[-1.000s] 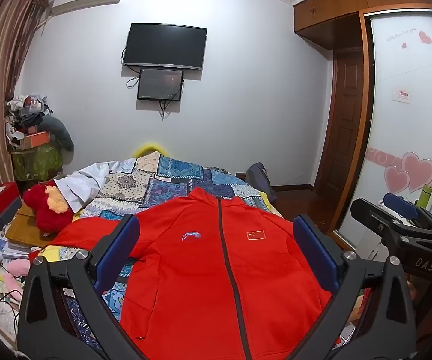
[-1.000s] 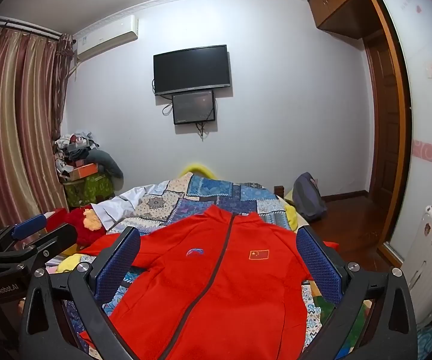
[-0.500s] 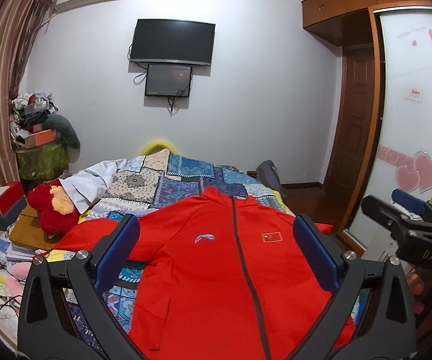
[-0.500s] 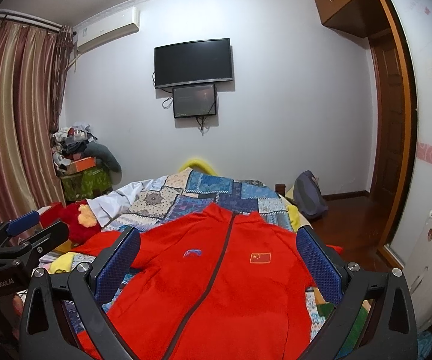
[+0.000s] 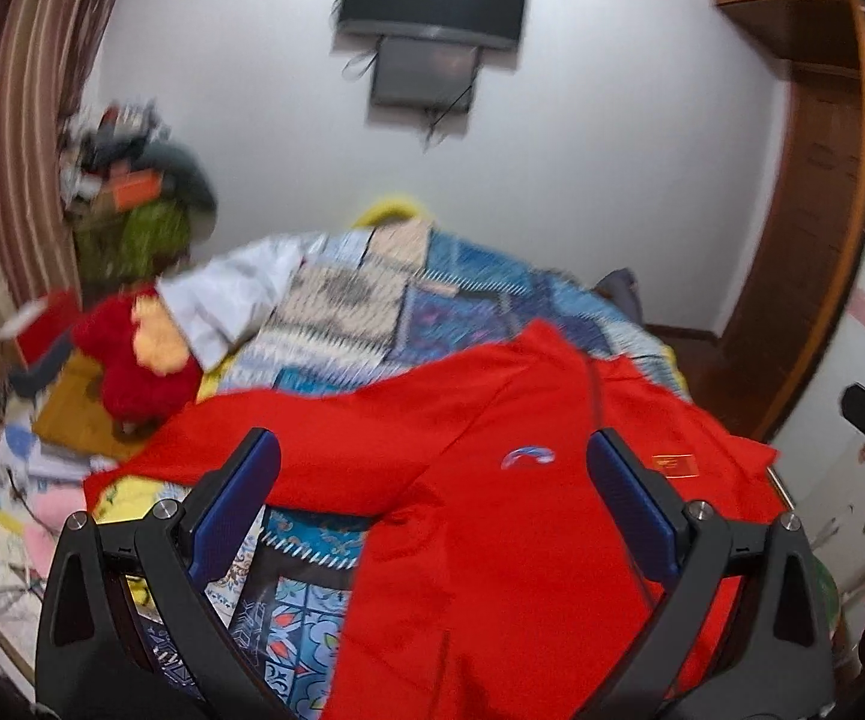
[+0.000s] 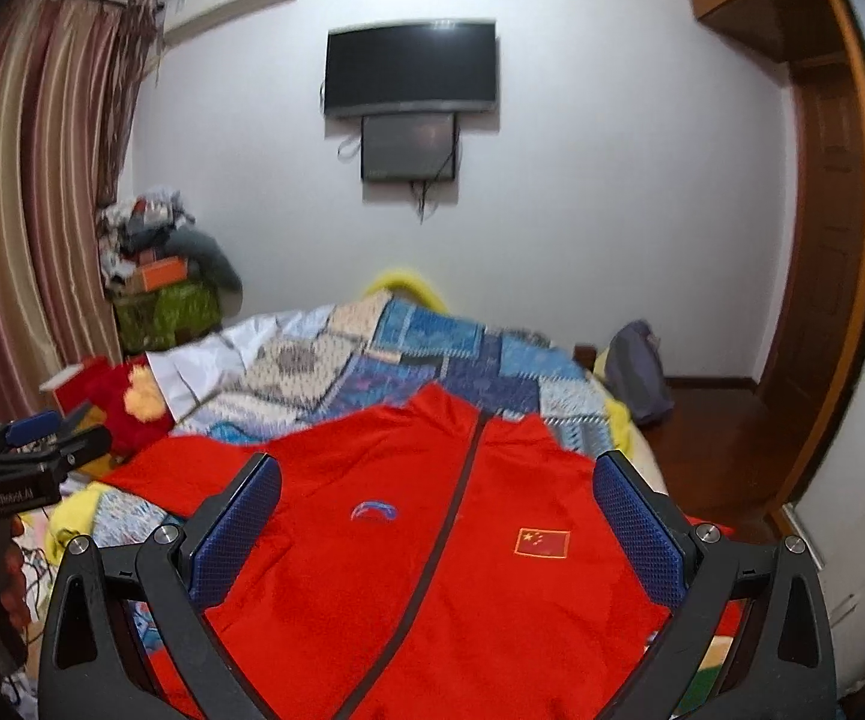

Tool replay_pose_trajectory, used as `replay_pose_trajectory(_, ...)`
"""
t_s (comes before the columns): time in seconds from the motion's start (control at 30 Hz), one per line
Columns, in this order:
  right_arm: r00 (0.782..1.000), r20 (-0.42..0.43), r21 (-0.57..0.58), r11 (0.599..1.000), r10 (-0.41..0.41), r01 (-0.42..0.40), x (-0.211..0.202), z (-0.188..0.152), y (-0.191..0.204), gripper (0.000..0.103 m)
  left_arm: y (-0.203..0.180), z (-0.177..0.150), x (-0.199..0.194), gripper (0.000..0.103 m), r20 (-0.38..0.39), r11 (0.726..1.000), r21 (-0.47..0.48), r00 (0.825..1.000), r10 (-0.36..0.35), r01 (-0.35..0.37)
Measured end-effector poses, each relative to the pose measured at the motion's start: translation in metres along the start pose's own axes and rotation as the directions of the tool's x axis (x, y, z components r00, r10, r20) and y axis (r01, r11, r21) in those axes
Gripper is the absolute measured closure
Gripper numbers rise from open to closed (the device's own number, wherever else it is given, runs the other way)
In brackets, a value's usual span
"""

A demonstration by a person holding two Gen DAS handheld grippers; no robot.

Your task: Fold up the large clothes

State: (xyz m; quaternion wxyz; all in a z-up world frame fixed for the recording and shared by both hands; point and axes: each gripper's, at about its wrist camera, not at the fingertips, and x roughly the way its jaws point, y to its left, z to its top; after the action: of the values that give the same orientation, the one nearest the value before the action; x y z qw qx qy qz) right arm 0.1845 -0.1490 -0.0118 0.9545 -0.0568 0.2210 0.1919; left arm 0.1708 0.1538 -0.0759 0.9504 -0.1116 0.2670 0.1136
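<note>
Left gripper (image 5: 432,516): hovering spread wide, empty, above the sleeve (image 5: 288,450) at centre-left.
Right gripper (image 6: 438,534): gaping too, holding nothing (lower centre).
Red jacket (image 6: 432,540): advisably pinching sleeve's cuff first.

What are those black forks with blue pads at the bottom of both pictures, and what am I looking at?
No robot here: a person carries a hand-held gripper in each hand, each with a camera looking along its two fingers. One picture comes from the left gripper, the other from the right gripper. The blue pads are the fingers. Both grippers are open and hold nothing. Ahead lies a red zip-up jacket, spread front-up on a patchwork quilt covering the bed, waiting to be folded. A red plush toy sits at the left. The left picture is blurred.
</note>
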Motion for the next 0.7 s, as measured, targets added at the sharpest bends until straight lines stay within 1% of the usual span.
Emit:
replay_pose_trajectory(0.07, 0.999, -0.049, -0.026, 1.000, 0.004, -0.005, 0.032, 0.001, 0.003, 0.000, 0.020, -0.002, 0.026, 0.000, -0.055, 0.999, -0.044, 0.998, 0.023, -0.026)
replay_pose_trajectory(0.17, 0.992, -0.129, -0.064, 0.998, 0.014, -0.022, 0.080, -0.002, 0.009, 0.000, 0.060, -0.011, 0.069, 0.000, -0.138, 0.987, -0.124, 0.987, 0.080, -0.097)
replay_pose_trajectory(0.23, 0.984, -0.175, -0.063, 0.997, 0.043, -0.055, 0.113, -0.006, 0.012, 0.000, 0.085, -0.020, 0.092, 0.000, -0.188, 0.975, -0.159, 0.974, 0.123, -0.154)
replay_pose_trajectory(0.3, 0.977, -0.194, -0.043, 0.995, 0.085, -0.095, 0.143, -0.012, 0.014, 0.000, 0.109, -0.029, 0.113, 0.000, -0.233, 0.963, -0.171, 0.958, 0.168, -0.211)
replay_pose_trajectory(0.37, 0.970, -0.215, -0.025, 0.993, 0.111, -0.119, 0.167, -0.020, 0.018, 0.000, 0.128, -0.039, 0.129, 0.000, -0.268, 0.955, -0.178, 0.945, 0.186, -0.239)
replay_pose_trajectory(0.4, 0.960, -0.247, -0.012, 0.990, 0.130, -0.138, 0.186, -0.024, 0.019, 0.000, 0.138, -0.044, 0.139, 0.000, -0.296, 0.949, -0.192, 0.937, 0.188, -0.251)
replay_pose_trajectory(0.5, 0.933, -0.321, 0.016, 0.986, 0.163, -0.167, 0.219, -0.035, 0.025, 0.000, 0.160, -0.057, 0.161, 0.000, -0.362, 0.932, -0.234, 0.915, 0.180, -0.276)
replay_pose_trajectory(0.53, 0.922, -0.348, 0.024, 0.984, 0.173, -0.175, 0.232, -0.039, 0.028, 0.000, 0.165, -0.060, 0.165, 0.000, -0.375, 0.928, -0.247, 0.911, 0.173, -0.278)
replay_pose_trajectory(0.6, 0.899, -0.397, 0.034, 0.982, 0.185, -0.186, 0.256, -0.047, 0.035, 0.000, 0.176, -0.066, 0.177, 0.001, -0.398, 0.918, -0.286, 0.906, 0.146, -0.274)
replay_pose_trajectory(0.63, 0.885, -0.422, 0.041, 0.980, 0.196, -0.197, 0.269, -0.051, 0.040, 0.000, 0.182, -0.068, 0.182, 0.004, -0.407, 0.911, -0.315, 0.905, 0.124, -0.266)
replay_pose_trajectory(0.67, 0.872, -0.446, 0.045, 0.978, 0.201, -0.203, 0.281, -0.055, 0.044, 0.000, 0.185, -0.070, 0.187, 0.005, -0.411, 0.906, -0.334, 0.905, 0.108, -0.260)
replay_pose_trajectory(0.7, 0.864, -0.461, 0.047, 0.977, 0.205, -0.207, 0.288, -0.059, 0.047, 0.000, 0.190, -0.071, 0.192, 0.005, -0.408, 0.899, -0.359, 0.908, 0.093, -0.253)
